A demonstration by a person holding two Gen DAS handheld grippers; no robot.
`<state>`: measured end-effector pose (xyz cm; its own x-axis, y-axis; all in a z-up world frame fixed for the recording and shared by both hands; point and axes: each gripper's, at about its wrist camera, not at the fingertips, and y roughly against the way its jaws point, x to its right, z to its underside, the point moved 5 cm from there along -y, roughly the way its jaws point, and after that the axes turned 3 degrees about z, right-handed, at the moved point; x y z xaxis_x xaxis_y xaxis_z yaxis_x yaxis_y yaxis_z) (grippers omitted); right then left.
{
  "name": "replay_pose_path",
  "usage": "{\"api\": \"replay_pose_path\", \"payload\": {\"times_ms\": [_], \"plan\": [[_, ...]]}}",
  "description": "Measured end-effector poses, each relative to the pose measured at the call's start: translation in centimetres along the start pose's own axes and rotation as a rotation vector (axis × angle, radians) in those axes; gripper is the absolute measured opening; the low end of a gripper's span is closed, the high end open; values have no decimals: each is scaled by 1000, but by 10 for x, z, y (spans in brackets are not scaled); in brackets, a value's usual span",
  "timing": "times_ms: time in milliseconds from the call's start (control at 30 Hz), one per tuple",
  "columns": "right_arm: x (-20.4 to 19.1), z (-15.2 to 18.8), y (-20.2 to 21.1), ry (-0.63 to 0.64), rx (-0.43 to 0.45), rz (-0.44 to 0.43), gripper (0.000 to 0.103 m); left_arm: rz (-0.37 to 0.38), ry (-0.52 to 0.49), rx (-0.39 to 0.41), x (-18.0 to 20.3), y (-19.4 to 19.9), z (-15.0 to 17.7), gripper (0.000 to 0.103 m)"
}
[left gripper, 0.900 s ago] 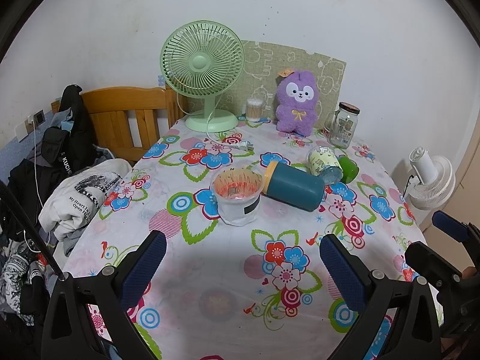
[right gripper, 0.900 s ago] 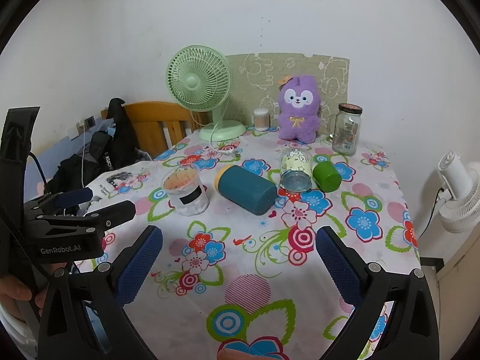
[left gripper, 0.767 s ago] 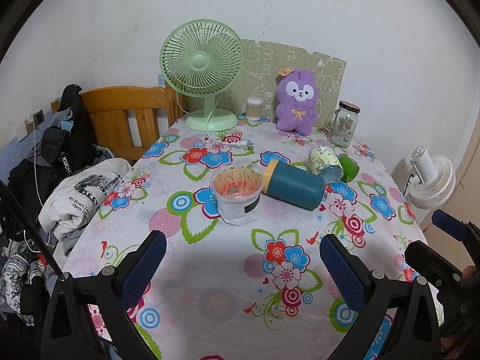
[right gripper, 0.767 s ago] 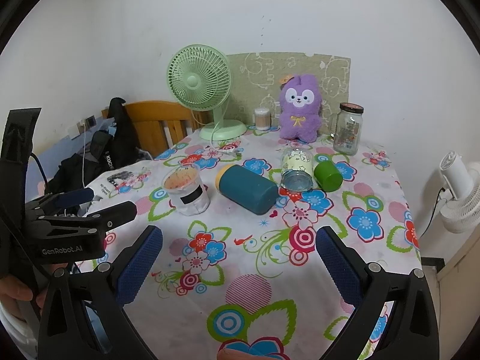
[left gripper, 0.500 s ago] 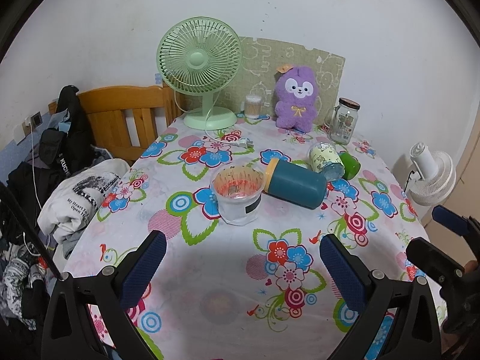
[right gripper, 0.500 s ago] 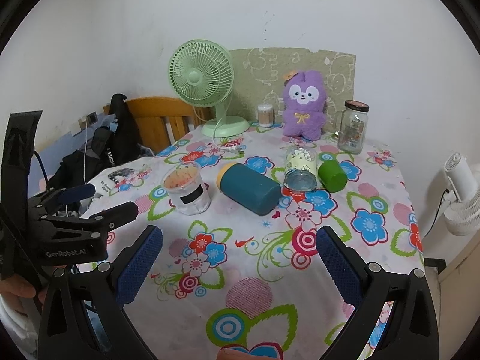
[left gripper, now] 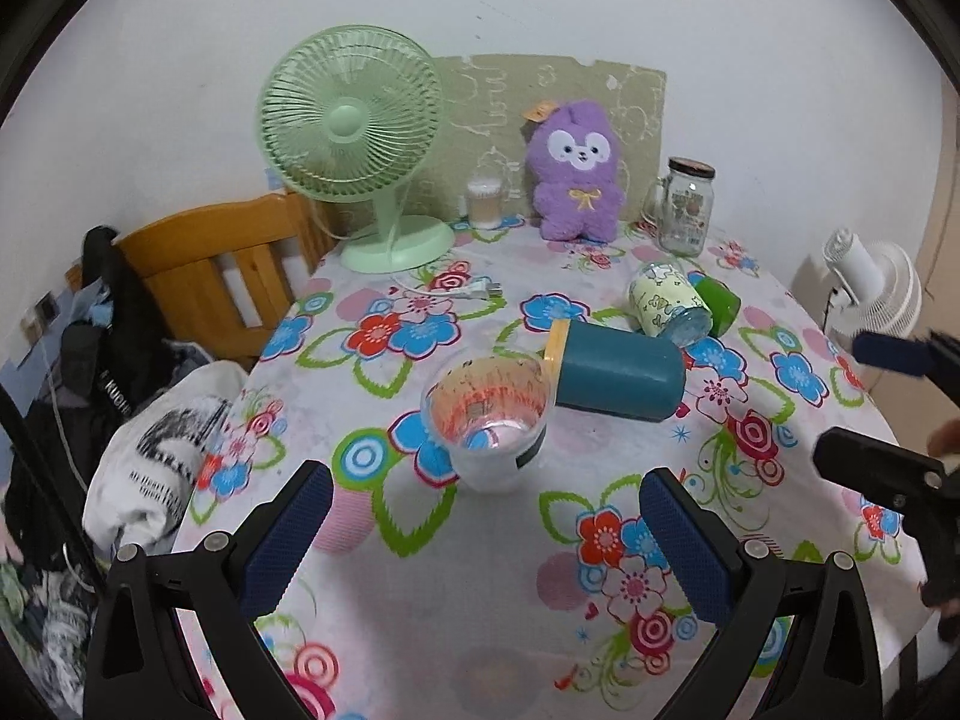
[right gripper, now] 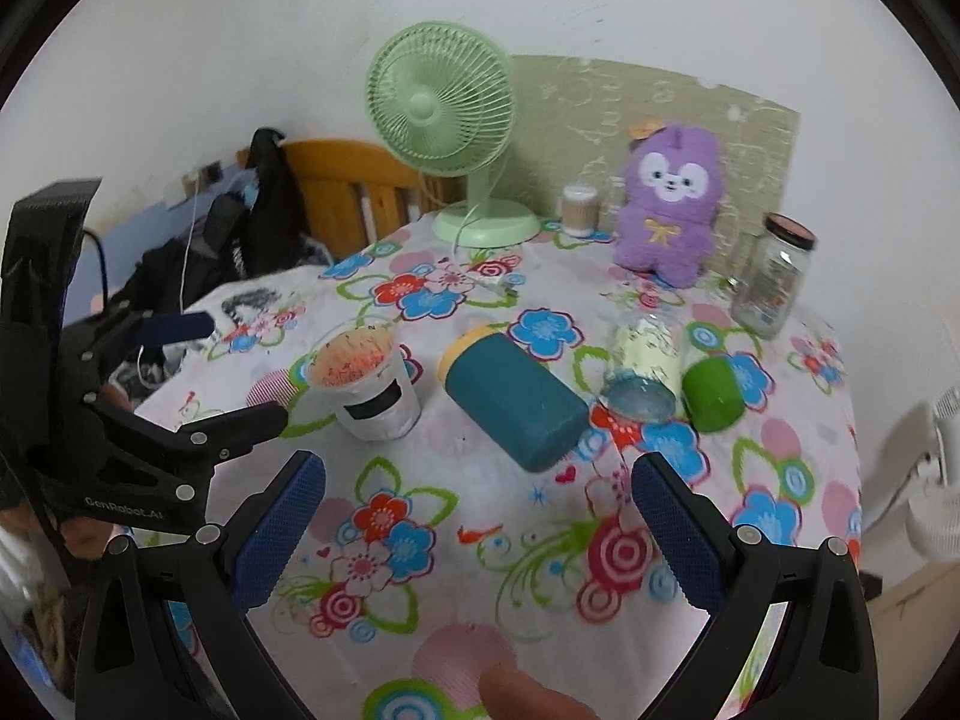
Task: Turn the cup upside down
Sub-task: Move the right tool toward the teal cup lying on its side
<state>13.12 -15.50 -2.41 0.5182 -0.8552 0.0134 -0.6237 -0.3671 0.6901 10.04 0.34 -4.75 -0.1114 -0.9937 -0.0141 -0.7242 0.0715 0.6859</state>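
Since the earlier frames both grippers have been carried forward over the flowered tablecloth [left gripper: 480, 588], so that the clear cup [left gripper: 487, 423] is now seen larger and lower in both wrist views, just ahead of the left gripper [left gripper: 480, 540]. The cup is stood upright, mouth up, near the middle of the table, with orange-red speckling on its inner wall and a dark label band on its side; it is placed just beside the yellow-capped end of a teal bottle [left gripper: 612, 377] lying on its side, though whether the two are touching cannot be told. It is judged to be thin clear plastic: light, smooth, somewhat slippery, and easily squashed or tipped if pressed hard. A hold across the side wall at about mid-height, near the label band, is judged best, so that the cup can be rolled over and set down on its rim. The left gripper's jaws are held wide apart, wider than the cup, with nothing between the blue pads and nothing touched. The right gripper [right gripper: 479, 516] is likewise spread wide and empty, aimed more toward the teal bottle, with a patterned jar [right gripper: 643, 363] and a green cup [right gripper: 711, 393] lying on their sides beyond. The flip is not yet begun
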Motion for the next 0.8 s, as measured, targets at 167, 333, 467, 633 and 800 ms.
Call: {"api": "replay_pose_path", "payload": {"times_ms": [167, 333, 467, 633, 800], "plan": [[2, -13, -31, 79, -63, -53, 103, 1, -61, -31, -2, -20, -14, 103], [-2, -22, -58, 156, -124, -105, 103, 5, -130, -73, 1, -41, -26, 103], [-2, -29, -76, 252, -158, -134, 103, 1, -185, -114, 4, -61, -32, 103], [0, -35, -105, 307, -234, -196, 103, -21, -241, -154, 4, -81, -39, 103], [0, -36, -128, 343, -280, -294, 102, -28, -325, -212, 11, -100, -43, 103]]}}
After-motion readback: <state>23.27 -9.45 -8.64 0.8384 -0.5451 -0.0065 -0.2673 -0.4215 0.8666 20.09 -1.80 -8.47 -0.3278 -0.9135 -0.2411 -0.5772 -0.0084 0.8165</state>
